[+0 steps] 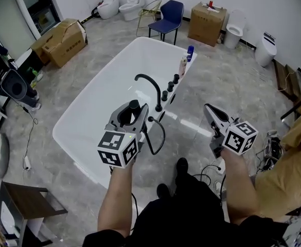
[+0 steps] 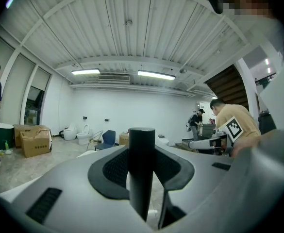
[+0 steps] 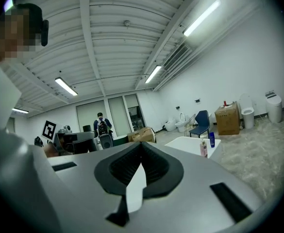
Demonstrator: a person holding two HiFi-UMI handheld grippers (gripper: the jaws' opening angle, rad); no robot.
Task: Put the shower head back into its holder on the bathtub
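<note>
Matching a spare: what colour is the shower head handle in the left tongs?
Black shower head handle; left gripper view shows it best.

The black cylindrical shower head (image 2: 141, 164) sinks between the left gripper's (image 1: 133, 109) grey jaws, lower end hidden. Its thin black hose (image 1: 163, 138) vanishes behind that gripper's marker cube (image 1: 117, 148), which also covers part of the white oval bathtub's (image 1: 99, 102) near rim. Among the small black rim fittings (image 1: 170, 86), the holder cannot be picked out.
</note>
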